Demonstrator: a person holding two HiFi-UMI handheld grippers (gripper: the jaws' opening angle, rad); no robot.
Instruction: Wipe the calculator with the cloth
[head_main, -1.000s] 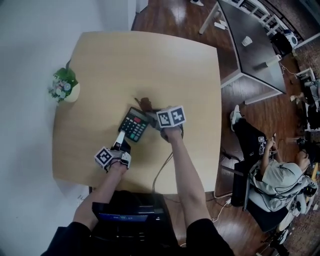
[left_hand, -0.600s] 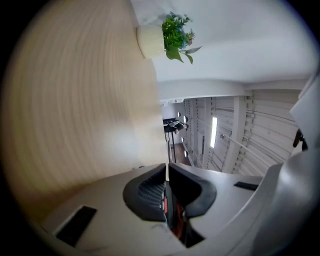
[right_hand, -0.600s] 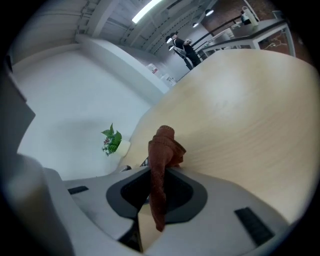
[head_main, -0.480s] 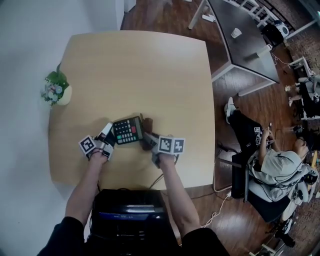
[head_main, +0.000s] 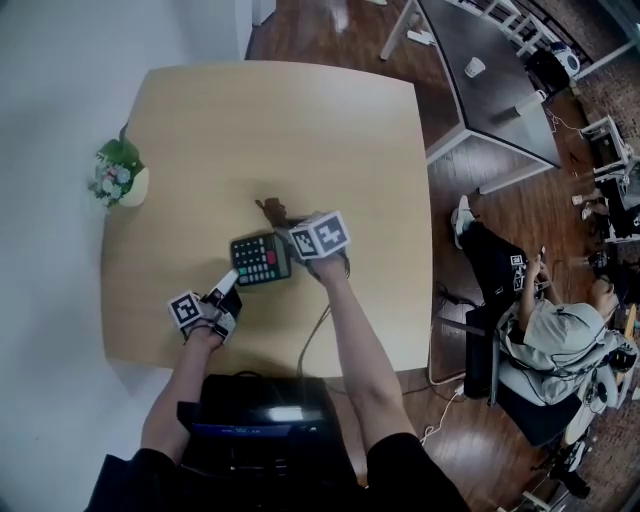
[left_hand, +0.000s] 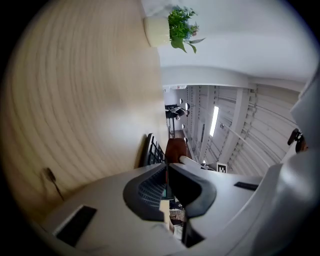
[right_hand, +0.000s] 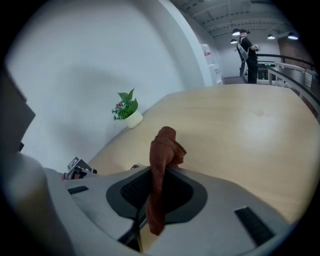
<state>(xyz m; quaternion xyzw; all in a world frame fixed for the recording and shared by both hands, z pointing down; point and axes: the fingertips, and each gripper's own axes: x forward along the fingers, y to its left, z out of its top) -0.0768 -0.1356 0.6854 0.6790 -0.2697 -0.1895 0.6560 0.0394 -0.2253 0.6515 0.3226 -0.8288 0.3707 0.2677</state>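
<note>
Calculator, black rectangular plastic (head_main: 261, 260), lies just beside my right fingers (right_hand: 134, 192), clenched on rust-brown cloth (right_hand: 162, 145); my left fingers (left_hand: 145, 192), clenched empty, sit near its opposite end.

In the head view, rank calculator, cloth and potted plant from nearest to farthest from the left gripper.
1. Calculator, just beyond the left gripper jaws.
2. Cloth, past the calculator's far edge.
3. Potted plant, at the table left edge.
</note>
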